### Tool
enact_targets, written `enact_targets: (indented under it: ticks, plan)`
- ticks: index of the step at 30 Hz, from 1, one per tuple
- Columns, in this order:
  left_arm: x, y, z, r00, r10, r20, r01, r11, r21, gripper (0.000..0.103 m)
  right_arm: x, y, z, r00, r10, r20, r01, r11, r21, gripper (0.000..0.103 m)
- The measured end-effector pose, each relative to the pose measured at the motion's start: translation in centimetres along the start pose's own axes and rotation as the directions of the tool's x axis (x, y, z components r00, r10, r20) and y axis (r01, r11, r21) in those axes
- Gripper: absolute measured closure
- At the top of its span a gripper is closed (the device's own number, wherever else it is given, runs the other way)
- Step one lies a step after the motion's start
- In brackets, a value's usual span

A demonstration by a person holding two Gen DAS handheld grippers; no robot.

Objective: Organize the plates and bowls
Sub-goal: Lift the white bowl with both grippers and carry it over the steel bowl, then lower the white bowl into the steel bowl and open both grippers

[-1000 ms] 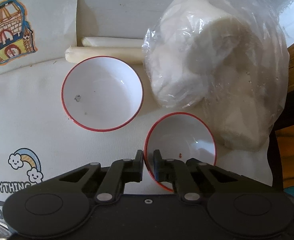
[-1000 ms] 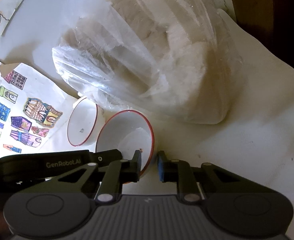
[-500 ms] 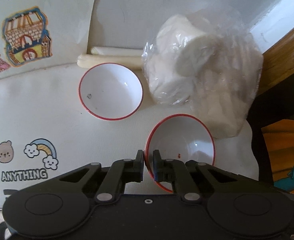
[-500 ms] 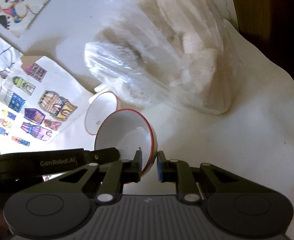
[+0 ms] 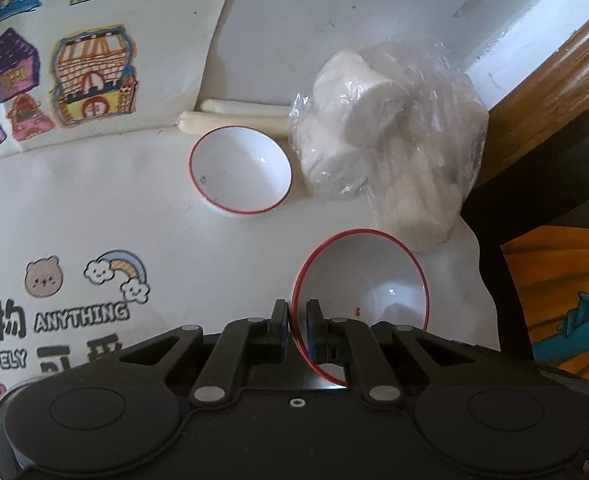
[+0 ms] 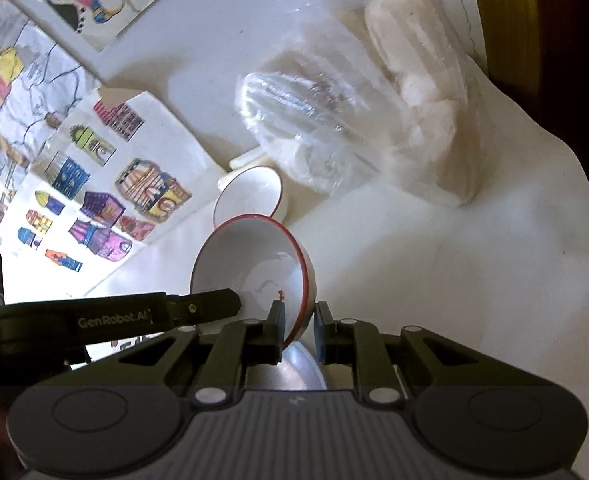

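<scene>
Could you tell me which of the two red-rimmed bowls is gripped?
The nearer bowl, its rim pinched by both grippers; the far bowl sits free beside the plastic bag.

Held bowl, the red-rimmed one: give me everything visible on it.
The held bowl is small, round and white with a thin red rim, glossy like ceramic or melamine. It looks empty apart from a tiny reddish speck inside. It is tilted and appears lifted off the white tablecloth. The left gripper pinches its rim on one side, the right gripper on the opposite side, each with one pad inside and one outside. Its underside is hidden.
</scene>
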State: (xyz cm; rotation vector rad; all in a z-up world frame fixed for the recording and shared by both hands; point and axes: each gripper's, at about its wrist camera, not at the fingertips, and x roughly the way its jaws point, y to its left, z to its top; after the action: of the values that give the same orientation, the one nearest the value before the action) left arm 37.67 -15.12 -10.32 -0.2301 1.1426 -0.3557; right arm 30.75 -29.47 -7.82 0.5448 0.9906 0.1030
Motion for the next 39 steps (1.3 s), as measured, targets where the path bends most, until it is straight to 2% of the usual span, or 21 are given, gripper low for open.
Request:
enact_targets:
  ticks: [5,19,30,39]
  plan:
    - [-1.1,1.1,-1.4,1.000,-0.015,-0.016,0.015,1.000,-0.014,0.094,-0.4,1.0,-1.5,1.000,-0.005,-0.020,0.005,1.000,-0.012,0.086]
    - [-0.8,3.5,-4.6,0.993,-0.007,-0.114,0.004,1.000,-0.021,0.094,-0.1,2.1,-4.7,0.995,-0.013,-0.103,0.012,1.000,-0.005,0.086]
    - [0.3,3.5,-4.9,0.985,0.009,-0.175,-0.013,1.000,-0.017,0.094,0.2,1.7,-5.4,0.989,-0.033,-0.145,0.037,0.999,0.024,0.086]
    - [0.8,3.5,-4.7,0.983,0.020,-0.181,-0.027,0.999,-0.031,0.094,0.8,1.6,-5.2,0.986,-0.039,-0.162,0.042,0.999,0.015,0.086]
